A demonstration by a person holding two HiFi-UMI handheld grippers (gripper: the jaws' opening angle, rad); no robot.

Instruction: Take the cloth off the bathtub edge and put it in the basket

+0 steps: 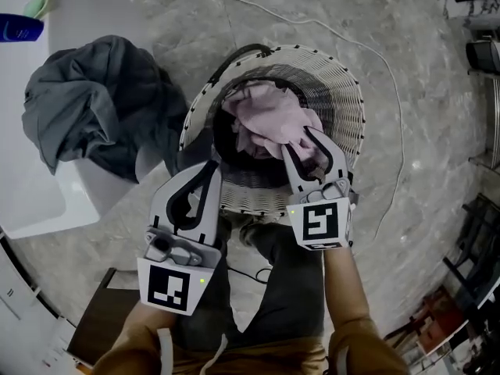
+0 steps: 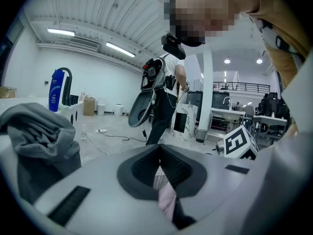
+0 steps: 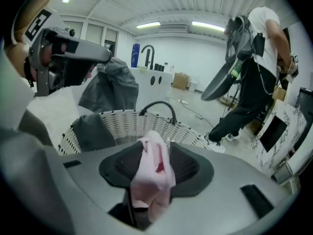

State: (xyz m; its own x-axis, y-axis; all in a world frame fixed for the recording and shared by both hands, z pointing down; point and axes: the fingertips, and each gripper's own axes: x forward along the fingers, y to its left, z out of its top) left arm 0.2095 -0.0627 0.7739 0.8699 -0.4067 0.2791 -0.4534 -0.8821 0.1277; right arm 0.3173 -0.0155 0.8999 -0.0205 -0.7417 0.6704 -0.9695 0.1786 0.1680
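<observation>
**Pink cloth in basket mouth, right gripper pinching one fold**

The pink cloth (image 1: 269, 119) sat in the mouth of the basket (image 1: 348, 92). Most of it was piled inside against the dark lining. One fold ran up between the jaws of the right gripper (image 1: 299, 141).

In the right gripper view that fold stood bunched between the two dark pads and touched both. Its top flopped over toward the camera. The jaws were part-way closed and pinching the fold, not spread clear of it. The gripper was tilted down over the near rim of the basket.

The left gripper (image 1: 209, 167) had its jaws pressed together at the tips with nothing between them. It hung just outside the near-left rim, apart from the pink cloth. Wicker and a sliver of pink showed only through the gap behind its tips.

The cloth was pale pink, soft and heavily crumpled, with a small reddish patch in one fold.

The basket was round white wicker with a dark handle at the far rim. It stood on a grey marbled floor. A grey cloth (image 1: 94, 104) was draped over the corner of the white bathtub (image 1: 35, 186), just left of the basket.
</observation>
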